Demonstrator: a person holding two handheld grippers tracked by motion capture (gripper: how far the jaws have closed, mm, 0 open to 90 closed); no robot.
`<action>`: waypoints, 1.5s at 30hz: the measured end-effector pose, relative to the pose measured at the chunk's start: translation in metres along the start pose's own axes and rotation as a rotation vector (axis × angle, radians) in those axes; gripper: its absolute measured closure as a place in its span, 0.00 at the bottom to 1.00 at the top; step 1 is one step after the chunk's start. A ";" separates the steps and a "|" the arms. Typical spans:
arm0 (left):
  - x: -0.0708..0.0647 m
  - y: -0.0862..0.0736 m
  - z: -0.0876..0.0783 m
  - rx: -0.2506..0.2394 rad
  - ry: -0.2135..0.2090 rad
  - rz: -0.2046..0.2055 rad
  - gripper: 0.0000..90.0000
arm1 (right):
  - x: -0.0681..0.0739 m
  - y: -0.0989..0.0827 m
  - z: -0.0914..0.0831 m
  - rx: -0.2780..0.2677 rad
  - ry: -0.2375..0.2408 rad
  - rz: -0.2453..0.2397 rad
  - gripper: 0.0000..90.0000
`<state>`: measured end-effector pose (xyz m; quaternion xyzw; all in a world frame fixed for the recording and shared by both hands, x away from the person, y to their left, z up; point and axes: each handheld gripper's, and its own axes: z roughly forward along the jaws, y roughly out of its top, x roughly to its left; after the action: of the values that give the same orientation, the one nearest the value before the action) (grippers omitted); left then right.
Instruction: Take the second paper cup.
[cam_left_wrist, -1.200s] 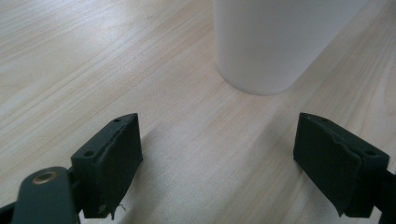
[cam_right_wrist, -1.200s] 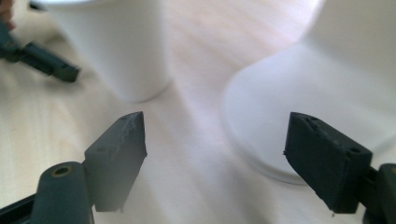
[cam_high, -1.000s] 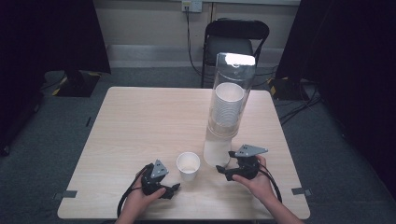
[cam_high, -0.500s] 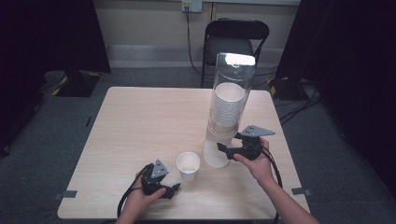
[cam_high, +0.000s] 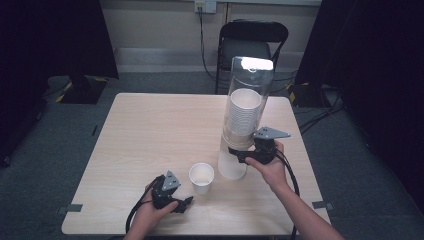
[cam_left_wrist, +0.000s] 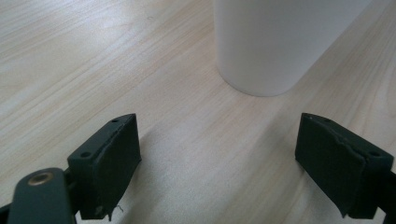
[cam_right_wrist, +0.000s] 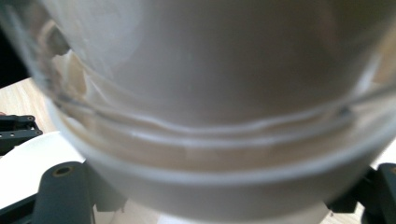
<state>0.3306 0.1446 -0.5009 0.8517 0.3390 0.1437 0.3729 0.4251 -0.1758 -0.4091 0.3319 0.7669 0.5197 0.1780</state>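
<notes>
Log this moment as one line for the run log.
left gripper: open, near paper cup | right gripper: open around cup dispenser

a black folding chair (cam_high: 254, 45) stands behind the pale wood surface (cam_high: 150, 130); grey carpet floor (cam_high: 45, 165), cream wall (cam_high: 160, 25), dark curtains (cam_high: 50, 35).

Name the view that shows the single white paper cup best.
The high view: the small white paper cup stands whole and upright on the table. The left gripper view shows just its lower wall; the right gripper view, a white edge.
</notes>
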 end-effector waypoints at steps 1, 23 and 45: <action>0.000 0.000 0.000 0.000 0.001 0.000 0.15 | 0.000 0.000 0.002 -0.001 0.004 0.001 0.27; 0.000 0.000 0.000 -0.002 0.003 0.000 0.15 | 0.005 -0.015 0.004 -0.070 -0.030 -0.076 0.39; -0.001 0.001 0.000 0.006 0.007 -0.006 0.14 | 0.007 -0.076 0.007 0.211 0.006 -0.111 0.40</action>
<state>0.3306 0.1438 -0.5004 0.8513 0.3430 0.1445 0.3698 0.3998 -0.1841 -0.4810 0.3043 0.8350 0.4263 0.1684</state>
